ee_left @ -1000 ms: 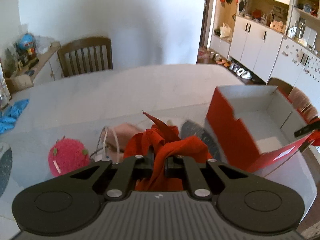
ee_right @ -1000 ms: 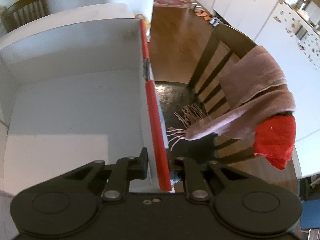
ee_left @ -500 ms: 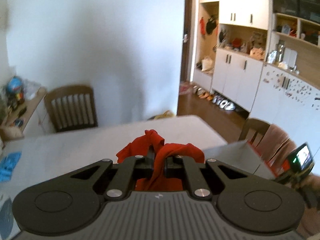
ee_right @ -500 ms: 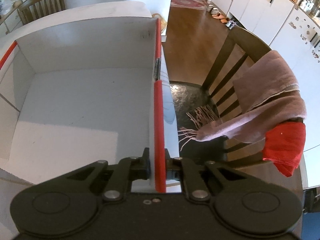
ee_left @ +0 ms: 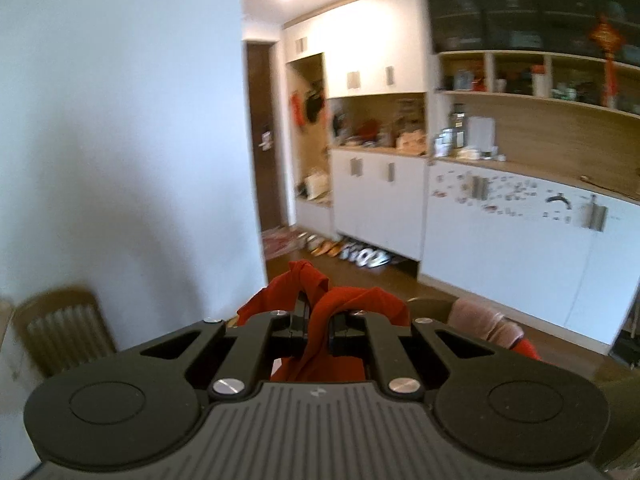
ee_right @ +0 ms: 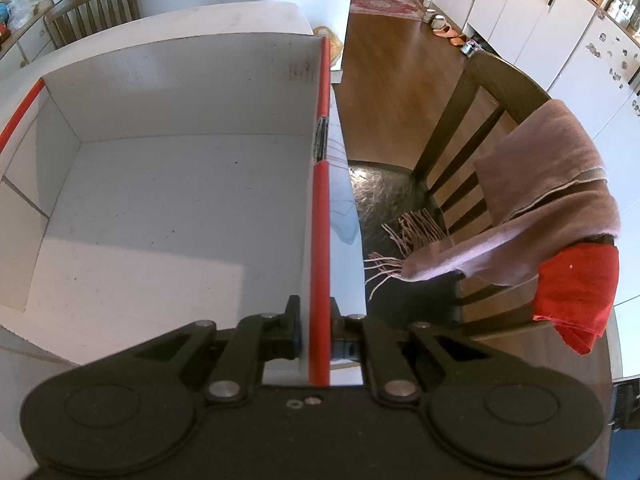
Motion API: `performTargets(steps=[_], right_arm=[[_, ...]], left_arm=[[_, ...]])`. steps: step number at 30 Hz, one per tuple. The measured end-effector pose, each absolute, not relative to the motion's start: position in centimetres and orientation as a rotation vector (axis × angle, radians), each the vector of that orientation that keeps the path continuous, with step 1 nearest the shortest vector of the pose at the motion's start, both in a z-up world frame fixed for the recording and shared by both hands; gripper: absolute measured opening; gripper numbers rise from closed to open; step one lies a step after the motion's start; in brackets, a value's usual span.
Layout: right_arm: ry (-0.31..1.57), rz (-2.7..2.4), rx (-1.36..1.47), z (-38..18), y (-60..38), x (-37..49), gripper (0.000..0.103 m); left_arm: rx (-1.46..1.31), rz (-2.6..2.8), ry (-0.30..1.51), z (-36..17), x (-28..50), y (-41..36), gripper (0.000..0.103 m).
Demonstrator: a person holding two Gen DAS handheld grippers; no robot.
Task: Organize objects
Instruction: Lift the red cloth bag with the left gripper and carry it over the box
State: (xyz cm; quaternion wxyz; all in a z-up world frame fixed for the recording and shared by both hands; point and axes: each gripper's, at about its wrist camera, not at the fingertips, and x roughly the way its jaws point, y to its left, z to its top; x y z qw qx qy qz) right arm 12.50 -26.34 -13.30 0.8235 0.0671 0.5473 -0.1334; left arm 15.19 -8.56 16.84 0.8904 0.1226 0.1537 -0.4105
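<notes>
Your left gripper (ee_left: 318, 326) is pinched tight on a red cloth (ee_left: 320, 312), which bunches up between and over the two fingers and hangs down below them; the gripper is raised and aimed across the room, so behind the cloth you see only the white wall, a brown door (ee_left: 266, 136) and the white cabinets (ee_left: 380, 200) with shoes (ee_left: 348, 250) lined up on the floor beneath them. Your right gripper (ee_right: 316, 332) is clamped on the right-hand wall of the open box (ee_right: 160, 200), one finger inside against the white lining and the other outside against the red face, with the red edge of that wall running straight out from between the fingers. The box sits on the white table (ee_right: 192, 16), its right wall close to the table's edge, and its white interior holds nothing that you can see, only a bright patch of light on the floor of it. Just beyond that edge, to your right, stands a dark wooden chair (ee_right: 480, 120) with a pink fringed scarf (ee_right: 540, 200) draped over its back and a second red cloth (ee_right: 576, 292) hanging under the scarf.
</notes>
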Motion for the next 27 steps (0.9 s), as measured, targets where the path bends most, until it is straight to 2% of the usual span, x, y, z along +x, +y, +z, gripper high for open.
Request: performTargets(steps=[4,8,27], right_arm=[[1.164,-0.281,0.144,-13.3,-26.3,12.5,0.01],[1.164,-0.278,0.144,-13.4,-26.4,12.5,0.01],[1.186,-0.253,0.13,-13.5,-26.1,12.8,0.009]], left_arm=[[0.262,-0.921,0.306,17.4,14.2,-11.0,0.007],[0.271,-0.948,0.365,15.4,15.0,-13.1,0.007],[0.503,-0.903,0.768,-4.0,20.0,-18.4,0.007]])
